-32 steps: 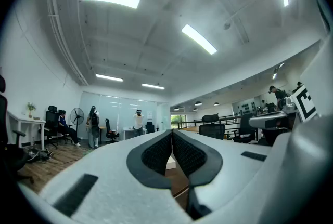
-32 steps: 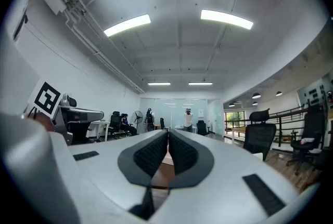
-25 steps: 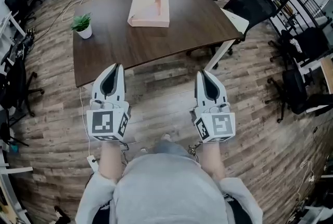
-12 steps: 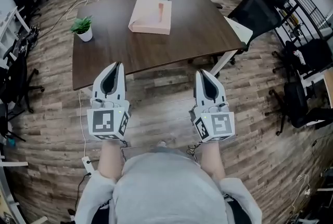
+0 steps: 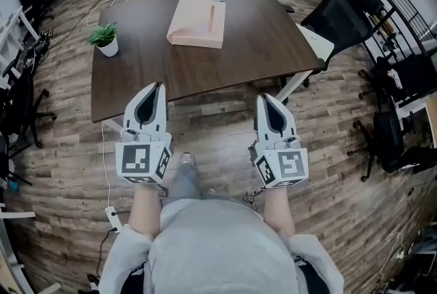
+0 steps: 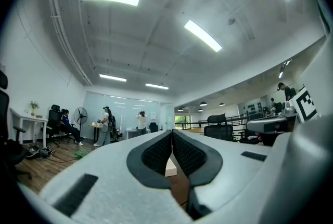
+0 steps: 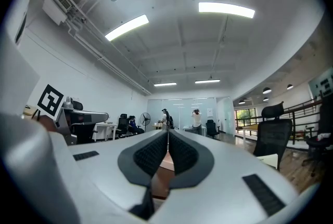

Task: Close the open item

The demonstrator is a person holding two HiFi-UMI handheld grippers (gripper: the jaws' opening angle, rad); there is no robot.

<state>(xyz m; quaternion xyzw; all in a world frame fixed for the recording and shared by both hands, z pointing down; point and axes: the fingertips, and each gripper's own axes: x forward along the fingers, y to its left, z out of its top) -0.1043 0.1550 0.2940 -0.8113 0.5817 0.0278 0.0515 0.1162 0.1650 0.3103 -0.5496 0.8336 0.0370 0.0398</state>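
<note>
A pale pink box [image 5: 198,17] with its lid raised lies on the far half of the dark wooden table [image 5: 157,64]. A sliver of the box [image 6: 170,167] shows past the jaws in the left gripper view and a sliver of the box [image 7: 164,162] shows in the right gripper view. My left gripper [image 5: 158,86] hangs over the floor just short of the table's near edge, jaws pressed together and empty. My right gripper [image 5: 263,97] is level with it to the right, also shut with nothing held. Both point toward the table.
A small potted plant [image 5: 104,39] stands at the table's left edge. Black office chairs [image 5: 336,13] crowd the right side and a white table leg [image 5: 290,84] slants under the near right corner. Cables and a power strip [image 5: 111,217] trail on the wooden floor at left.
The table and box have drawn slightly nearer and shifted left in the head view. A foot has stepped forward between the grippers. Both grippers keep their pose.
</note>
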